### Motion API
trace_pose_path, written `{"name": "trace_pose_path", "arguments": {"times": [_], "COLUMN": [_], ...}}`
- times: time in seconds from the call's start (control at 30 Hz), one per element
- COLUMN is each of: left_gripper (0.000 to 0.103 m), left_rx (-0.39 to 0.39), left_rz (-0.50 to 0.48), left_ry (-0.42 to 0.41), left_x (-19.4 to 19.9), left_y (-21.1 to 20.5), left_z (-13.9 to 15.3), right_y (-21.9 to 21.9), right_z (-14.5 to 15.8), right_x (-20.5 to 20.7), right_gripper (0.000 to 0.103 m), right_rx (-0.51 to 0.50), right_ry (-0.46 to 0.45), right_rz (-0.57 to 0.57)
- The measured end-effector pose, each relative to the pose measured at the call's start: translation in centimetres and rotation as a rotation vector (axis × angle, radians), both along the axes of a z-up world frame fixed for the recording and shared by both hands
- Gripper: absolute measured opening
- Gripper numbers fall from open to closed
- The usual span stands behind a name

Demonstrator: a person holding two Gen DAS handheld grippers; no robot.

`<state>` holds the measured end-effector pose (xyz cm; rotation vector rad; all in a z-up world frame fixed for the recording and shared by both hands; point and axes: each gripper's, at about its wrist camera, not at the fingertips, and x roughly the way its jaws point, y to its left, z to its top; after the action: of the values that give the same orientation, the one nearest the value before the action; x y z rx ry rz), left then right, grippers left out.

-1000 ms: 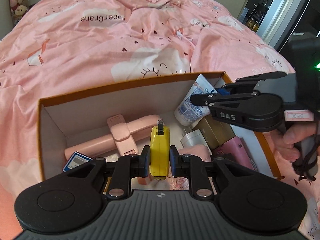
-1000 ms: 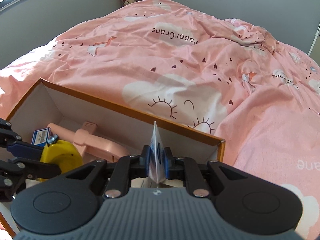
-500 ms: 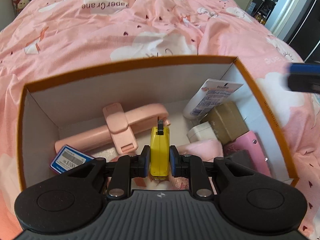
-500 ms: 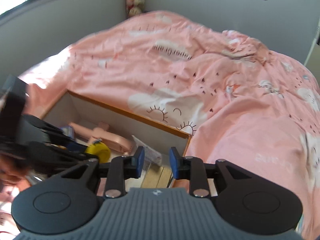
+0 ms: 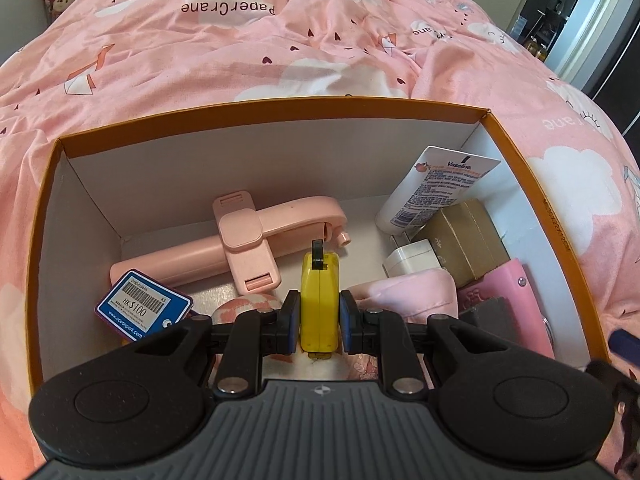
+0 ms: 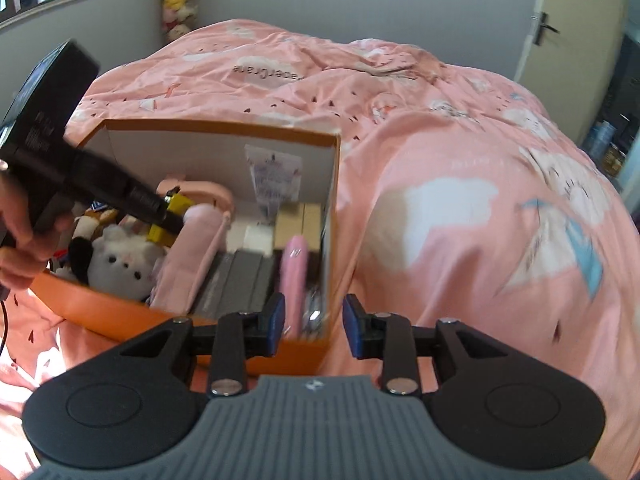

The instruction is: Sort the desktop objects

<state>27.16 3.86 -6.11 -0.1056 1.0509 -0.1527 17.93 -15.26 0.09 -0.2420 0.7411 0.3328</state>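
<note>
Right wrist view is smeared, so you can't read the tube there. Your right gripper [image 6: 314,330] stands apart, empty, outside the orange box [image 5: 516,148]. Your left gripper [image 5: 319,322] clamps the yellow tape measure [image 5: 320,300] inside it. Legible: "Vaseline" tube [image 5: 432,192], "HK$100" card [image 5: 143,310].

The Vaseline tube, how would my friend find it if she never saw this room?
Look for the orange-rimmed cardboard box sitting on the pink bedspread. Inside, go to its far right corner, behind the gold box and the white charger block. The Vaseline tube is the white one leaning up against the wall, flat crimped end on top, the only thing there with blue and orange writing.
</note>
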Motion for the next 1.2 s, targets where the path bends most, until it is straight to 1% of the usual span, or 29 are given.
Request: {"name": "trace_pose_path", "arguments": {"times": [0.07,0.13,0.27,0.37,0.47,0.57,0.63,0.73,0.83,0.87,0.9,0.93,0.97,1.13,1.2], "left_gripper": [0.022,0.022,0.022,0.022,0.023,0.023,0.024,0.026,0.03,0.036,0.046,0.051,0.052,0.052,0.052], "left_rx": [-0.011,-0.02,-0.028,-0.024,-0.034,-0.021,-0.007,0.001,0.014,0.023,0.036,0.051,0.059,0.044,0.05], "left_rz": [0.01,0.019,0.015,-0.002,0.021,0.023,0.018,0.013,0.013,0.015,0.021,0.029,0.036,0.067,0.077], "left_ry": [0.005,0.011,0.04,0.078,0.086,0.09,0.078,0.046,0.013,-0.003,-0.02,-0.038,-0.06,-0.123,-0.157], "left_x": [0.1,0.2,0.6,0.8,0.8,0.7,0.3,-0.5,-1.7,-2.2,-2.8,-3.2,-3.8,-6.5,-7.9], "left_y": [0.1,0.2,0.2,0.0,0.2,0.1,-0.1,-0.2,-0.1,-0.1,-0.1,-0.1,-0.1,0.5,0.5], "left_z": [-0.2,-0.3,-0.6,-1.2,-1.3,-1.2,-0.8,-0.2,0.8,1.1,1.5,2.0,2.4,4.6,5.3], "right_y": [0.3,0.5,0.5,0.3,0.0,-0.2,-0.2,-0.6,-0.8,-0.8,-0.8,-0.9,-0.9,-1.0,-1.0], "right_z": [-0.4,-0.5,-0.7,-0.8,-1.0,-1.1,-1.2,-1.3,-1.4,-1.5,-1.5,-1.5,-1.5,-1.4,-1.2], "right_x": [-1.7,-2.8,-3.4,-3.3,-3.1,-3.1,-3.0,-2.8,-2.8,-2.8,-2.9,-2.9,-2.9,-3.1,-3.3], "right_gripper": [0.034,0.034,0.034,0.034,0.035,0.037,0.039,0.041,0.042,0.042,0.042,0.042,0.042,0.042,0.042], "right_rx": [0.018,0.033,0.069,0.093,0.12,0.129,0.135,0.155,0.17,0.171,0.172,0.174,0.177,0.182,0.191], "right_ry": [-0.069,-0.108,-0.118,-0.114,-0.105,-0.105,-0.105,-0.099,-0.096,-0.098,-0.099,-0.1,-0.1,-0.105,-0.111], "right_rz": [-0.048,-0.078,-0.08,-0.08,-0.088,-0.091,-0.096,-0.104,-0.108,-0.108,-0.109,-0.109,-0.109,-0.117,-0.117]}}
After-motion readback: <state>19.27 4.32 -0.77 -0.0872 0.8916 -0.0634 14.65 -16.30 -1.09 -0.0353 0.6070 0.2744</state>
